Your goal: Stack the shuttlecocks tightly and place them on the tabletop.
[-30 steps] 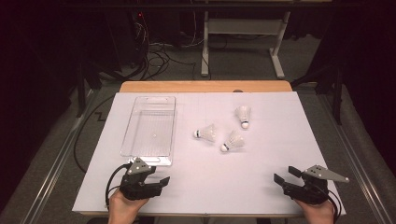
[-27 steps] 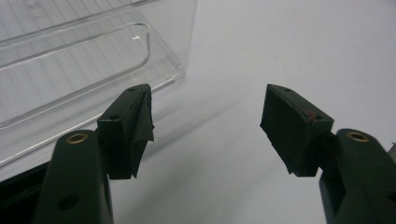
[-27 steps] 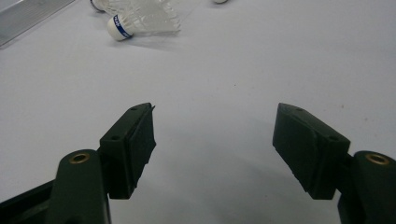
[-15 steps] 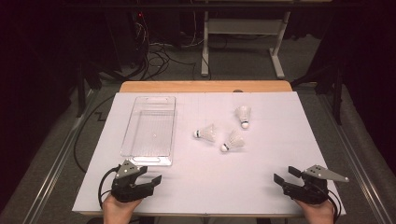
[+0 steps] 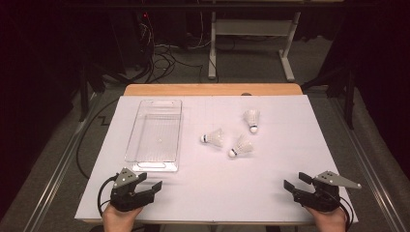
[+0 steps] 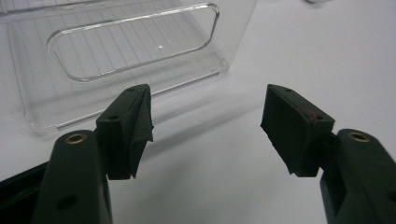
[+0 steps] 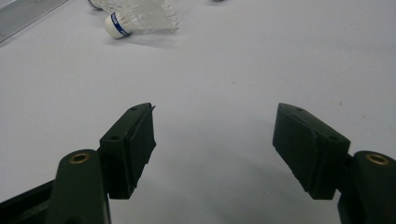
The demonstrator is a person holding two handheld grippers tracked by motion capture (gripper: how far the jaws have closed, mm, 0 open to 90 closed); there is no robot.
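Observation:
Three white shuttlecocks lie on the white table sheet: one [image 5: 213, 138] at the middle, one [image 5: 240, 146] just right of it, one [image 5: 251, 119] farther back. A clear plastic tray [image 5: 155, 136] stands empty to their left. My left gripper [image 5: 151, 182] rests open near the front left edge, just in front of the tray's near end [image 6: 135, 46]. My right gripper [image 5: 296, 182] is open at the front right, nothing between its jaws. In the right gripper view a shuttlecock [image 7: 140, 18] with a blue-banded cork lies ahead to the left.
The white sheet [image 5: 290, 159] covers a wooden table whose far edge [image 5: 212, 89] shows at the back. Beyond it are a desk frame [image 5: 246, 43] and cables on the floor. Metal rails [image 5: 53, 169] run along both sides.
My left gripper has shifted slightly left and back toward the front edge. The right gripper and the shuttlecocks have stayed put.

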